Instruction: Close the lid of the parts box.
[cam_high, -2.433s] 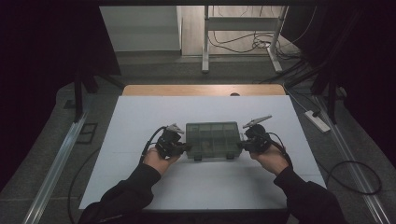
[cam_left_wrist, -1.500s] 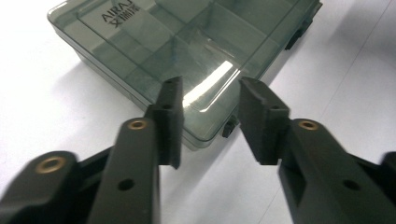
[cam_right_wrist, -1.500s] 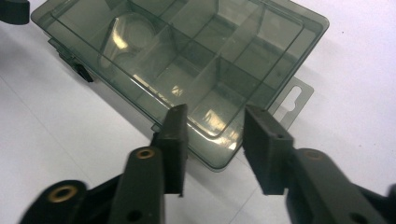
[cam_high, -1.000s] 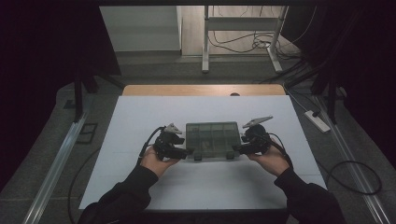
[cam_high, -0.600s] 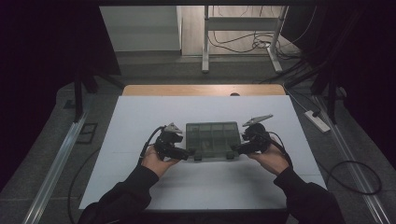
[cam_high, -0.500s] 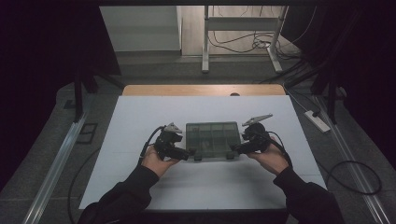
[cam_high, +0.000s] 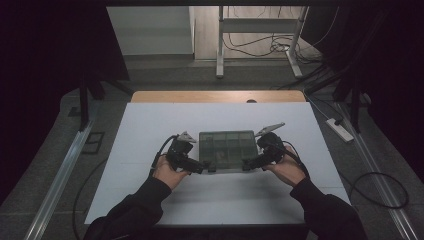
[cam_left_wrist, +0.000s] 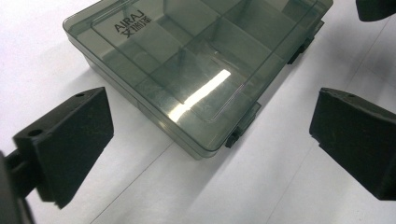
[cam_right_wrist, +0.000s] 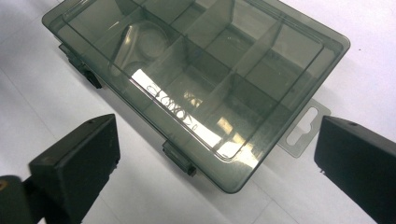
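Both pairs of jaws stand wide, having just been opening, with nothing pressed between them. The left gripper (cam_high: 197, 165) sits at the near left corner of the smoky clear plastic box (cam_high: 228, 150), the right gripper (cam_high: 252, 162) at its near right corner. The box lies closed and flat on the white table (cam_high: 150, 125), its dividers showing through the lid.

Smoky grey translucent plastic compartment box (cam_left_wrist: 187, 70): smooth, glossy lid catching glare. Black matt plastic gripper pads (cam_left_wrist: 70, 140): showing a dull finish. White matt table sheet (cam_high: 150, 130): lying smooth. Pale wooden tabletop strip (cam_high: 200, 96): showing a satin grain.
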